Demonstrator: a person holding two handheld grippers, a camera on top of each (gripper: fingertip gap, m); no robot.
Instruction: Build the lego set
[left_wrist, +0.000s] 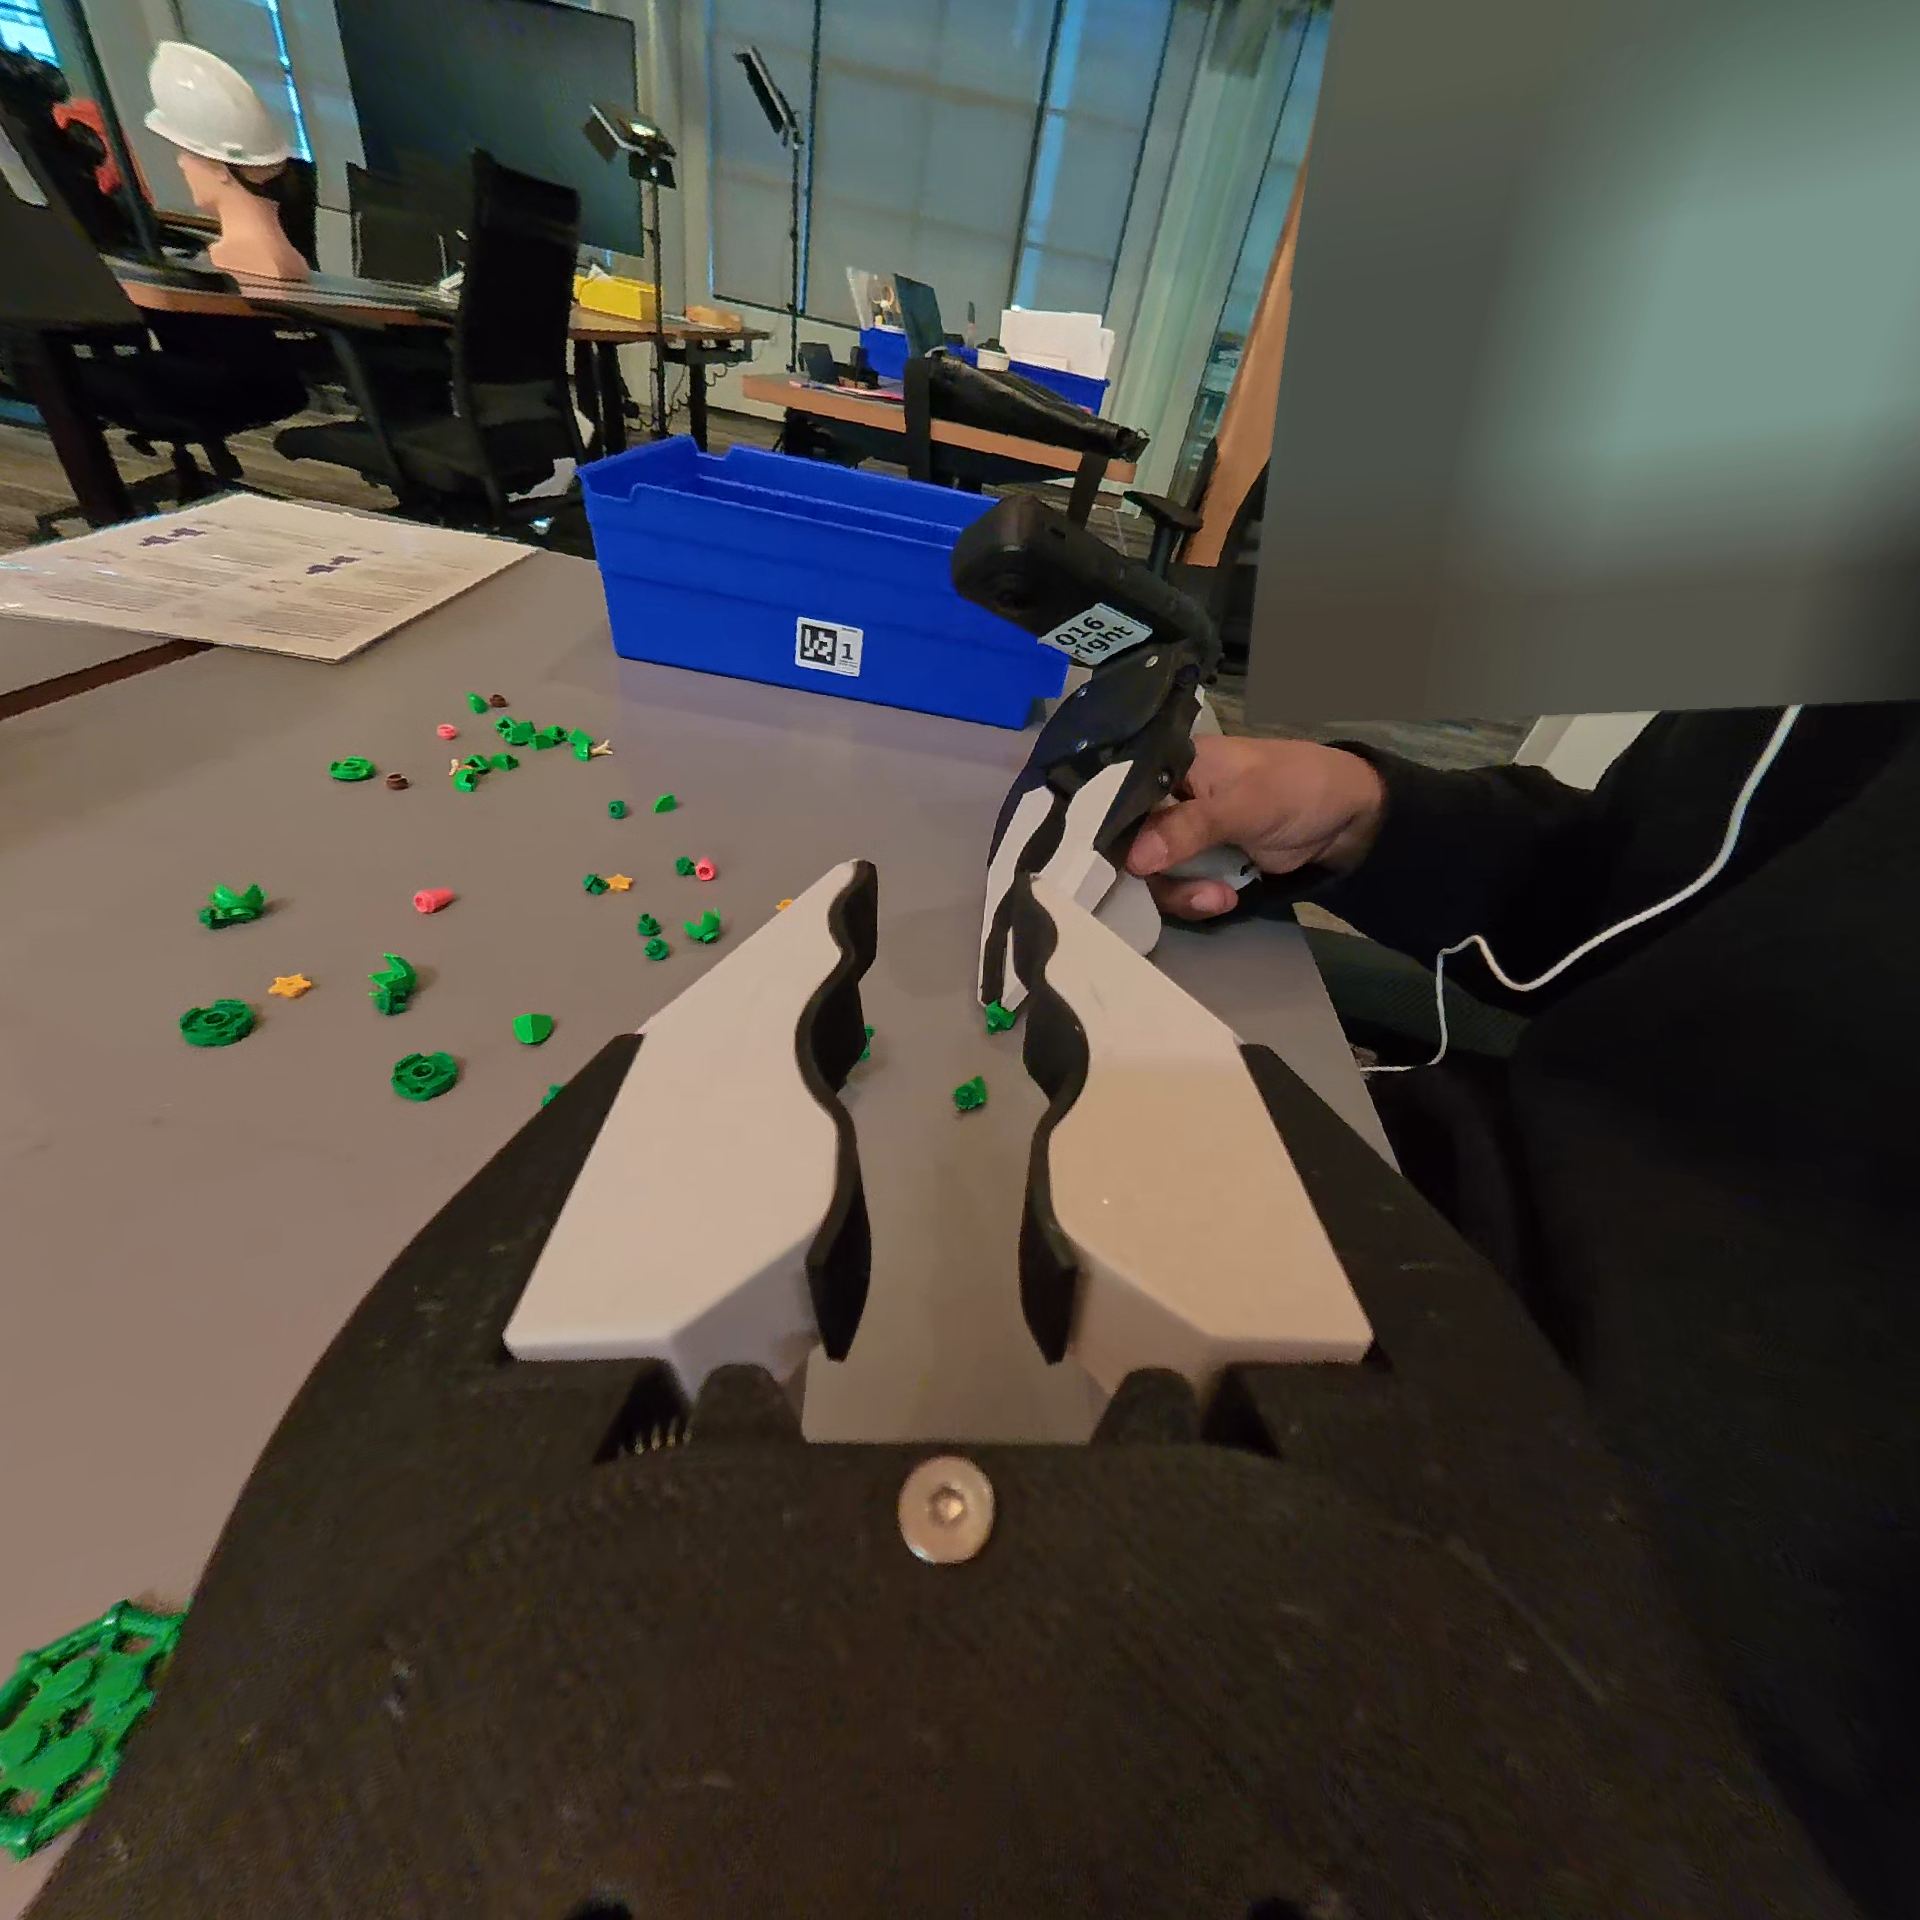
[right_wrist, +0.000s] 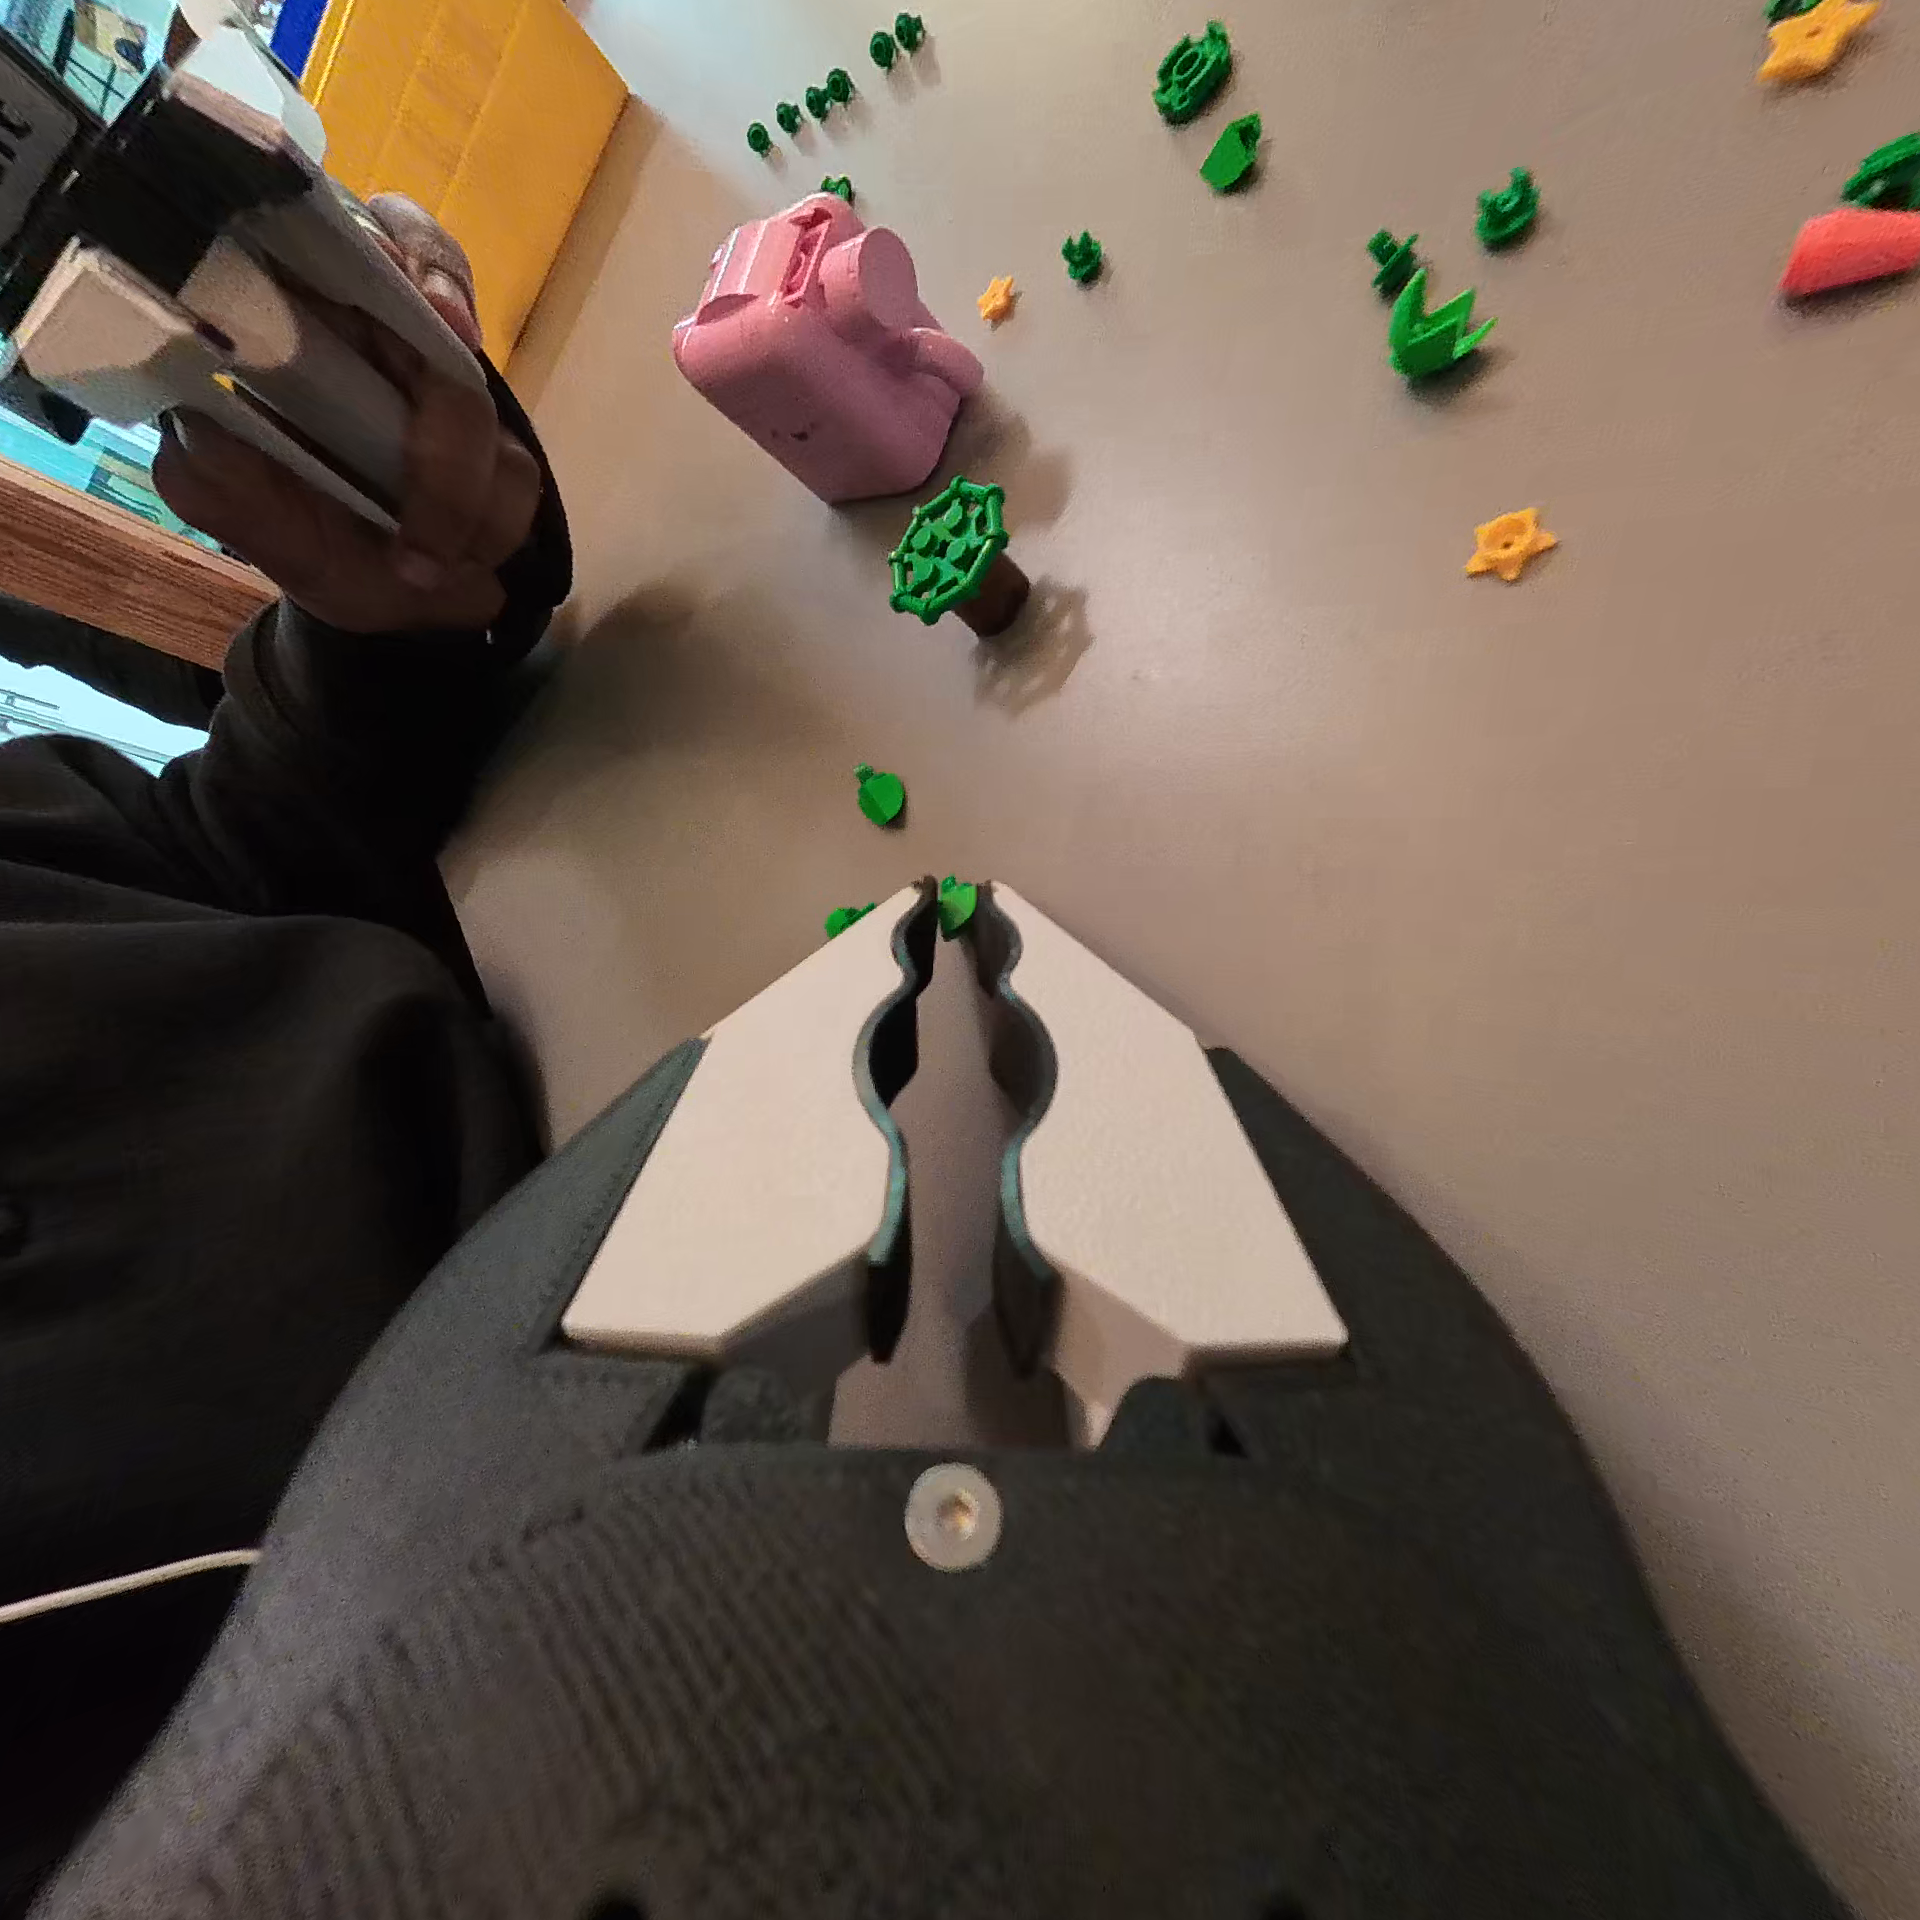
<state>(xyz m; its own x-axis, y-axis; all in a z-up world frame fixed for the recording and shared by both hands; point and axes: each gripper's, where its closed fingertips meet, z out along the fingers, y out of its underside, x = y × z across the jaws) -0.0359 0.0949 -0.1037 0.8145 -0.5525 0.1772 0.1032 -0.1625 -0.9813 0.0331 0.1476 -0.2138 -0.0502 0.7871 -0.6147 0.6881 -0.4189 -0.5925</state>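
My right gripper (right_wrist: 956, 894) is tipped down to the grey table (right_wrist: 1351, 935), its tips closed narrowly on a small green leaf piece (right_wrist: 956, 906). It also shows in the left wrist view (left_wrist: 1003, 992), held by a hand, touching that piece (left_wrist: 1000, 1016). My left gripper (left_wrist: 940, 883) is open and empty, above the table. Another small green piece (left_wrist: 969, 1093) lies on the table between its fingers. A green round lattice piece on a brown stem (right_wrist: 951, 551) stands beside a pink block-built piece (right_wrist: 821, 343).
Many loose green pieces (left_wrist: 426, 1075), yellow stars (right_wrist: 1507, 542) and a coral cone (left_wrist: 433, 900) lie scattered on the table. A blue bin (left_wrist: 810, 582) and a printed sheet (left_wrist: 260, 571) sit at the back. A yellow bin (right_wrist: 457, 135) stands by the pink piece. My hands' fingertips stand some 15 cm from each other.
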